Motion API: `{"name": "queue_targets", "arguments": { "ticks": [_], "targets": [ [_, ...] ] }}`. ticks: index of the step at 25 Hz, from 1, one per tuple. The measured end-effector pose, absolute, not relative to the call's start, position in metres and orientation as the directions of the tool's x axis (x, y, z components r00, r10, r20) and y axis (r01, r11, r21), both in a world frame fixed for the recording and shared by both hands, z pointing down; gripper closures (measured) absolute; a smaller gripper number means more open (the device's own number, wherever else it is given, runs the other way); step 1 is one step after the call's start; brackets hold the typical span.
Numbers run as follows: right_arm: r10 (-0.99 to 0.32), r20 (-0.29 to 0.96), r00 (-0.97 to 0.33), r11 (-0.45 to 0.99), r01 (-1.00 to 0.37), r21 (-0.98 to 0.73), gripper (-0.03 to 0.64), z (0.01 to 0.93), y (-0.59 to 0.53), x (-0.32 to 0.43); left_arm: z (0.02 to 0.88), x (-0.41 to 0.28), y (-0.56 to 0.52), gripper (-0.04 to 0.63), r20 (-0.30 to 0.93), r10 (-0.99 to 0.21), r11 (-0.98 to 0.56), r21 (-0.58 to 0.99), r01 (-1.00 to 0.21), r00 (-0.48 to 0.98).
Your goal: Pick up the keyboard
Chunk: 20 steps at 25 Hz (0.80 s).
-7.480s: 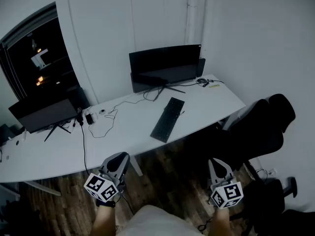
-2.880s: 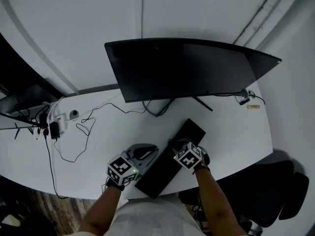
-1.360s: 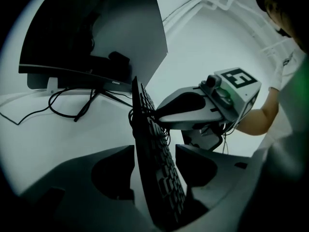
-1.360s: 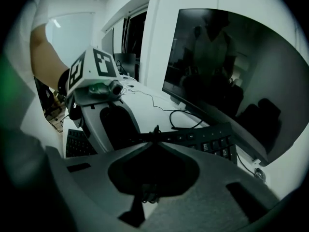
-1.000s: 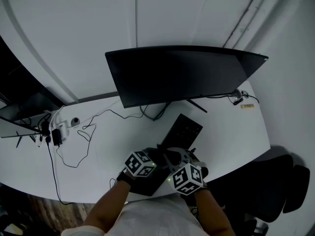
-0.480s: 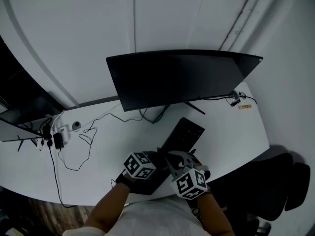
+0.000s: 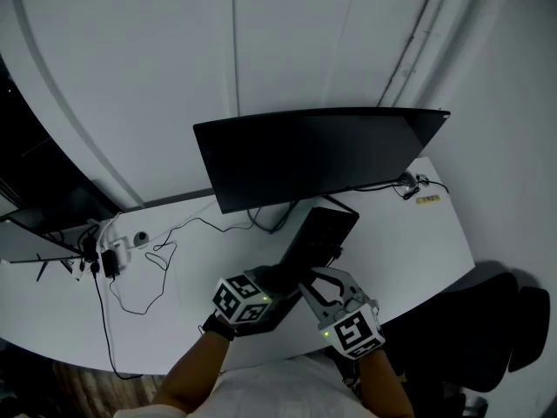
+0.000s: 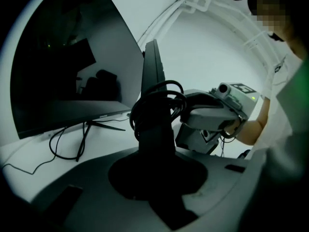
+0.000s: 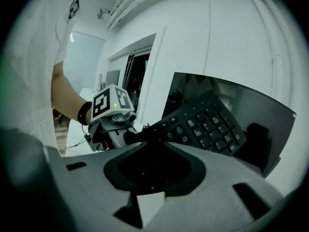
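Observation:
The black keyboard (image 7: 318,233) is off the white desk (image 7: 409,242), tilted with its far end near the monitor. My left gripper (image 7: 277,279) is shut on its near left end; its jaws have just been closing. In the left gripper view the keyboard (image 8: 152,91) stands edge-on between the jaws (image 8: 154,144), its coiled cable (image 8: 161,98) bunched there. My right gripper (image 7: 318,281) is at the near right edge. Its jaws have just been opening, with the keyboard's (image 9: 207,124) edge between them (image 9: 154,149); the pads are hidden in shadow.
A wide dark monitor (image 7: 313,151) stands on the desk just behind the keyboard. Loose cables and a power adapter (image 7: 113,255) lie at the desk's left, by a second screen (image 7: 35,233). A black chair (image 7: 513,312) is at the right.
The keyboard has come up off the desk and tilted, its far end nearer the monitor. Both grippers have risen with it.

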State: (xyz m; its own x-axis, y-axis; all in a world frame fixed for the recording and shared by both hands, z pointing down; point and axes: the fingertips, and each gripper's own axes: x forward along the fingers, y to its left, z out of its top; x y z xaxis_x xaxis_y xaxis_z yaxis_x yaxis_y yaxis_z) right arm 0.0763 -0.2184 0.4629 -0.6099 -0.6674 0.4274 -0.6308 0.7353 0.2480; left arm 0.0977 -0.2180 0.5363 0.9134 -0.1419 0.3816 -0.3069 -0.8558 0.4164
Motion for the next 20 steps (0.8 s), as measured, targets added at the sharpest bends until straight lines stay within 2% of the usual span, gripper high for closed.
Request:
{"name": "queue_targets", "arguments": {
  "ticks": [6, 11, 16, 20],
  "targets": [
    [-0.761, 0.235, -0.605, 0.632, -0.772, 0.059, 0.529, 0.424, -0.225, 0.116, 0.492, 0.071, -0.236, 0.525, 0.285, -0.29, -0.842, 0.377, -0.385, 0.914],
    [-0.823, 0.156, -0.545, 0.544, -0.837, -0.055, 0.555, 0.41, -0.227, 0.143, 0.444, 0.04, -0.247, 0.525, 0.196, -0.41, -0.844, 0.288, -0.452, 0.891],
    [-0.859, 0.081, -0.505, 0.496, -0.861, -0.107, 0.612, 0.398, -0.222, 0.176, 0.4, 0.032, -0.246, 0.525, 0.103, -0.513, -0.832, 0.186, -0.523, 0.852],
    [-0.87, 0.043, -0.492, 0.484, -0.866, -0.124, 0.612, 0.386, -0.222, 0.179, 0.364, 0.017, -0.245, 0.525, 0.052, -0.569, -0.806, 0.16, -0.57, 0.82]
  ]
}}
